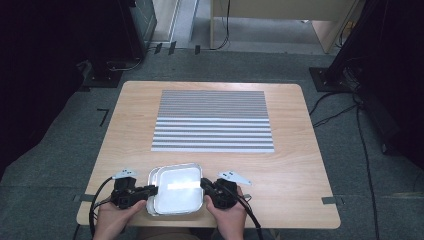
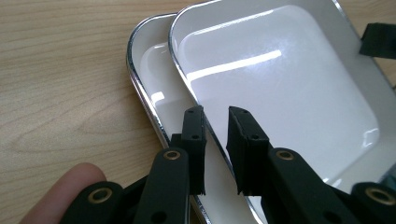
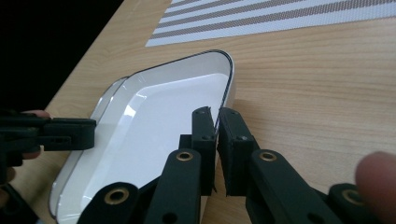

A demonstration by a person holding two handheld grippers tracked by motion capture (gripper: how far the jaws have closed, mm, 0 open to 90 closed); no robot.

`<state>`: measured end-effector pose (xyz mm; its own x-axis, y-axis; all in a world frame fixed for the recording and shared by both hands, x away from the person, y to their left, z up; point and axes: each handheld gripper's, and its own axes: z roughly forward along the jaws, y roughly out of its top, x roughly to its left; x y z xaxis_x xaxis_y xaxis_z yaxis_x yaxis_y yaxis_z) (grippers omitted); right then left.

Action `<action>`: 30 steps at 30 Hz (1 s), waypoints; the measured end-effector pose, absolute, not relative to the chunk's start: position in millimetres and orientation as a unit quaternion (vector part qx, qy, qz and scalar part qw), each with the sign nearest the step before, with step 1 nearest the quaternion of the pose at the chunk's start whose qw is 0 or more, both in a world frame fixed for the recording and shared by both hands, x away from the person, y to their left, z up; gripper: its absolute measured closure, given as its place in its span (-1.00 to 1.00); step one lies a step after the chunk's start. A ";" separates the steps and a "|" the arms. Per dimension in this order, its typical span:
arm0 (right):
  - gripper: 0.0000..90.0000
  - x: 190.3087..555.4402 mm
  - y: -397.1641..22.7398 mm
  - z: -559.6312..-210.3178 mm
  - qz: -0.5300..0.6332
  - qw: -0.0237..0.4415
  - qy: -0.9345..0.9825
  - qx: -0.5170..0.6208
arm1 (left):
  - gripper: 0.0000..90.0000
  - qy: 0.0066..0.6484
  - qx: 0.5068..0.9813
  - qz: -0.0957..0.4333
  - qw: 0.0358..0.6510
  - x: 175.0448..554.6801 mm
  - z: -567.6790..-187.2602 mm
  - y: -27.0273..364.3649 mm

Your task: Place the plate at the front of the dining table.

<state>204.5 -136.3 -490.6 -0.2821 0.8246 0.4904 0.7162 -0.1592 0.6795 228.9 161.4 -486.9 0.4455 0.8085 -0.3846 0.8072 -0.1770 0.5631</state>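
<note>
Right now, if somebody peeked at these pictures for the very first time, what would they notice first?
Probably the two shiny white trays, stacked a little askew at the near edge of the wooden table. The left gripper and the right gripper meet the stack from either side, the right one pinching the upper tray's rim. Behind the trays, mid-table, lies a grey striped mat.

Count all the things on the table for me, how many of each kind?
White trays: 2, stacked; top tray, bottom tray.
Striped mat: 1.
Grippers: 2; left gripper, right gripper, one at each side of the trays.
Total: 5 things on the table.
</note>
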 end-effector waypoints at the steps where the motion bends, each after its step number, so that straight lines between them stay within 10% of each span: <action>1: 0.92 203.9 -135.4 -490.3 0.471 0.064 0.650 0.593 | 0.72 0.528 0.770 0.004 0.359 228.7 -486.8 159.9; 11: 0.86 196.6 -117.7 -488.2 0.427 0.144 0.680 0.578 | 0.71 0.533 0.783 0.037 0.320 225.8 -486.2 142.7; 30: 0.95 191.5 -123.3 -488.9 0.461 0.158 0.627 0.607 | 0.79 0.539 0.764 0.054 0.350 221.9 -480.9 136.7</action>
